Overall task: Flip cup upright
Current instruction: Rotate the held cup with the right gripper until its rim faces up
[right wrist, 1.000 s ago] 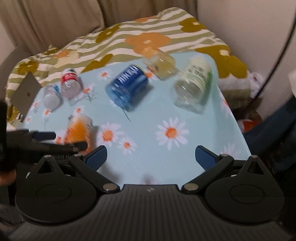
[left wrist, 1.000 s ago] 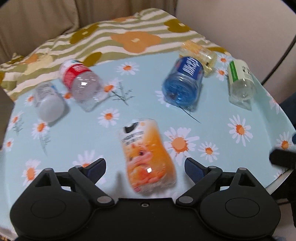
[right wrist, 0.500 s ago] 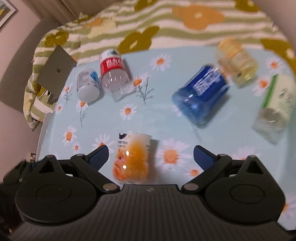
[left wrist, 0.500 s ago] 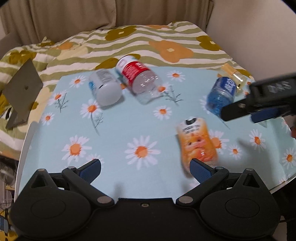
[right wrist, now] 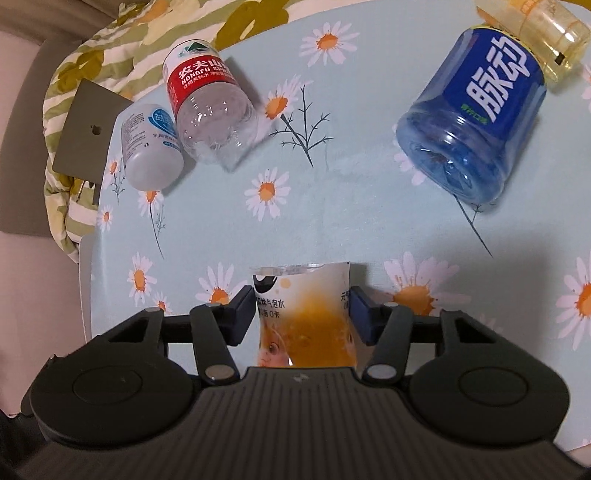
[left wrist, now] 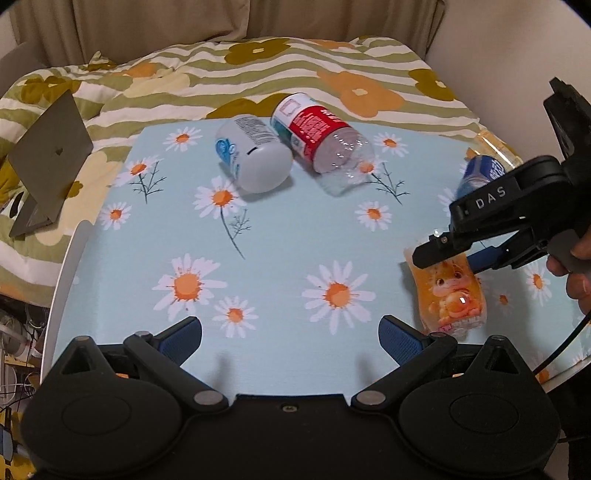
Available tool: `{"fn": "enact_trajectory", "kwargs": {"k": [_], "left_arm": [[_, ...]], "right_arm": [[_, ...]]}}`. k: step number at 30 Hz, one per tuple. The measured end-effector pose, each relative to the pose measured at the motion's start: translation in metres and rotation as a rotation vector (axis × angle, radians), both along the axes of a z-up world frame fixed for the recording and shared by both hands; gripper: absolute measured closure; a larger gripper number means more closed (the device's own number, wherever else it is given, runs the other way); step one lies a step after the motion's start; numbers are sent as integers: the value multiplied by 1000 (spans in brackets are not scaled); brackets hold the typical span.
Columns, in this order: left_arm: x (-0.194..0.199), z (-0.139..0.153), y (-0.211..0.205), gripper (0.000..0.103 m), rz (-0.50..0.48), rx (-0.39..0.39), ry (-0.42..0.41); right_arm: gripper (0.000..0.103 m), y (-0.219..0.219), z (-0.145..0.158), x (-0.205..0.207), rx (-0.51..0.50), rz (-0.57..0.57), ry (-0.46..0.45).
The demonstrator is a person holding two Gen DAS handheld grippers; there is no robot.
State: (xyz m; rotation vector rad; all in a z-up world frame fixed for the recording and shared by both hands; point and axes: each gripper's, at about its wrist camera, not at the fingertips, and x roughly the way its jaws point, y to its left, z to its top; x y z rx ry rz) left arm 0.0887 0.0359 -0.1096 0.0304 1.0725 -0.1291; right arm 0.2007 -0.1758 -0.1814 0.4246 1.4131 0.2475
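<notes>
While orange cup [right wrist: 303,310] lies sideways, right gripper [right wrist: 303,314] fingers pinch it; left gripper [left wrist: 290,338] fingers spread wide, holding nothing.

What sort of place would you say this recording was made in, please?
Most likely a home bedroom or living room: a small table under a daisy-print cloth stands against a floral striped blanket, a laptop lies on it, and curtains hang behind.

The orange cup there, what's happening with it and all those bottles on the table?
The right gripper has its two fingers pressed against the sides of the orange cup, which lies on its side on the daisy tablecloth, not yet upright. The left gripper is open and holds nothing. The red-label bottle, white bottle and blue bottle lie on their sides, apart from both grippers.
</notes>
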Motion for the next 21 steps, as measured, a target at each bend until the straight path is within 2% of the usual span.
{"fn": "enact_trajectory", "kwargs": {"k": [12, 15, 18, 21], "left_arm": [[-3, 5, 11, 0, 5, -13, -2], [-5, 11, 12, 0, 4, -8, -13], [-8, 15, 14, 0, 5, -8, -22], [-10, 15, 15, 0, 10, -11, -25]], "right_arm": [[36, 6, 8, -7, -2, -5, -40], [36, 5, 18, -13, 7, -17, -75], [36, 4, 36, -24, 2, -41, -191], [35, 6, 50, -43, -34, -81, -392]]}}
